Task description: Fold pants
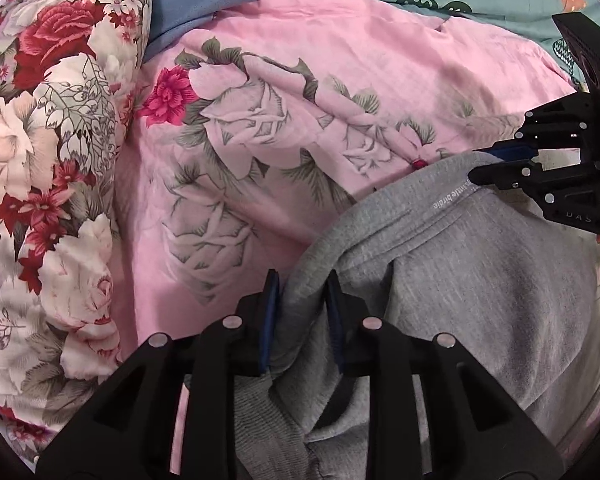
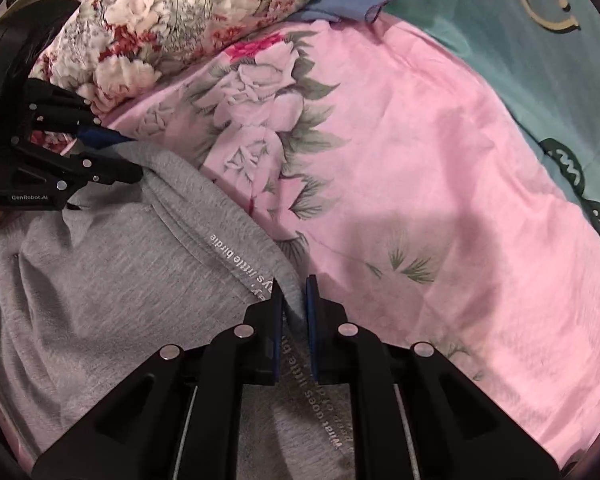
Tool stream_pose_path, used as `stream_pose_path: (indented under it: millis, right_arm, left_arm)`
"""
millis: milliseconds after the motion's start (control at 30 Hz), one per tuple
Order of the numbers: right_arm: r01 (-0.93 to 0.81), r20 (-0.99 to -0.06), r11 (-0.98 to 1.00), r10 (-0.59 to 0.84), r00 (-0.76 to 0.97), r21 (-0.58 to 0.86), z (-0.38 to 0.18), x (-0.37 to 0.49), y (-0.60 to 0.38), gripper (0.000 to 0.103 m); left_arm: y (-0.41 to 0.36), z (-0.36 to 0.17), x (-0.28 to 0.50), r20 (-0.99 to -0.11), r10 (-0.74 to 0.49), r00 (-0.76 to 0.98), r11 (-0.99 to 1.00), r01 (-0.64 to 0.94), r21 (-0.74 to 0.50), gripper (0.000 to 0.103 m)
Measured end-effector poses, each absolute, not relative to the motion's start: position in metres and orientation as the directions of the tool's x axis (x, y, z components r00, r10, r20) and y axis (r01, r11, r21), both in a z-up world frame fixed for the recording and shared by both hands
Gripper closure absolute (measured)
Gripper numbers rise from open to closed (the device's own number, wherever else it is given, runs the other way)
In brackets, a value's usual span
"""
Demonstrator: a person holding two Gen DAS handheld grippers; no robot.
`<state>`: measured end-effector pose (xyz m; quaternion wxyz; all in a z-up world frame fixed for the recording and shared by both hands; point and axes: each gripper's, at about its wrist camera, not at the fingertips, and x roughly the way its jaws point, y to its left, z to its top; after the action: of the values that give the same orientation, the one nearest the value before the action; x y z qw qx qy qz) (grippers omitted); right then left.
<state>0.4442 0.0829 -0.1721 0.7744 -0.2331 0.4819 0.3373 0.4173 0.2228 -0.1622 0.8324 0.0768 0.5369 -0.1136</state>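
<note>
Tongs [image 1: 302, 300] on pants [image 1: 480, 272], floral pillow [image 1: 48, 140] beside.

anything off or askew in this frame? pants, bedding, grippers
Nothing damaged or spilled. The grey pants are bunched and creased, not flat, on the pink floral sheet, held at one printed hem edge by the left gripper and right gripper. Expected mid-fold. The floral pillow lies beside them.

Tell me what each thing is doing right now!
grey pants: bunched on the bed, top edge pinched at two spots.
left gripper: shut on the pants.
right gripper: shut on the pants.
pink floral sheet: spread out, wrinkled.
floral pillow: lying beside the sheet.
</note>
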Motion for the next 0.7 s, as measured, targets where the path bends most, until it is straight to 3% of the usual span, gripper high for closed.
stream_pose_path:
  millis: [300,500,700]
  right_arm:
    - [-0.751,-0.864,0.658,0.409,0.294,0.056,-0.11,0.416,0.07,0.092]
    - [-0.789,-0.816,0.609,0.499,0.293,0.088,-0.049,0.329,0.054,0.093]
    - [-0.791,-0.836,0.591,0.506,0.213,0.156,-0.059,0.216,0.053,0.093]
  left_arm:
    - [0.228,-0.104,0.366,-0.847,-0.134,0.514,0.961,0.278,0.017,0.082]
    - [0.227,-0.071,0.281,-0.78,-0.182,0.599,0.955,0.298,0.005,0.083]
    - [0.229,-0.072,0.18,-0.755,-0.218,0.619,0.948,0.319,-0.012,0.083]
